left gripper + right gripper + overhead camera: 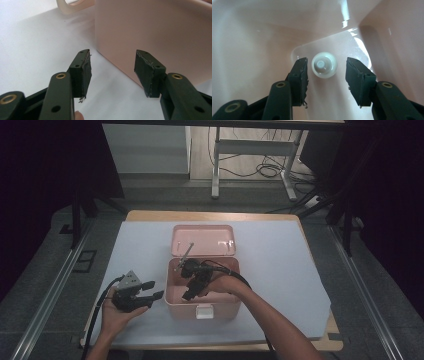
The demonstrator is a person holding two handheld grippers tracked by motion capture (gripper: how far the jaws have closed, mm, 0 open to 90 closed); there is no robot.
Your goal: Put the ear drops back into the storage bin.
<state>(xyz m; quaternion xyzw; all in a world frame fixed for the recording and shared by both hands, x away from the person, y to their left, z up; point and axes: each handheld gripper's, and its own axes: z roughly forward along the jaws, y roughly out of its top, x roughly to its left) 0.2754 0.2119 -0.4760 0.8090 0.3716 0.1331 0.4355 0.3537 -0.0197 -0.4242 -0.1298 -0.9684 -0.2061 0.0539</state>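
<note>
Already inside the open pink box (pixel 202 306) on the table (pixel 280 270), the right gripper (pixel 325 75) hangs with jaws apart around a small round white cap-like object (pixel 324 65) on the box floor, pads clear of it. The left gripper (pixel 112 72) waits open beside the box.

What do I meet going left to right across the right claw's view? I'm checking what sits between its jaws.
Left pad → white round cap on the pink box floor → right pad. Neither pad touches the cap.
</note>
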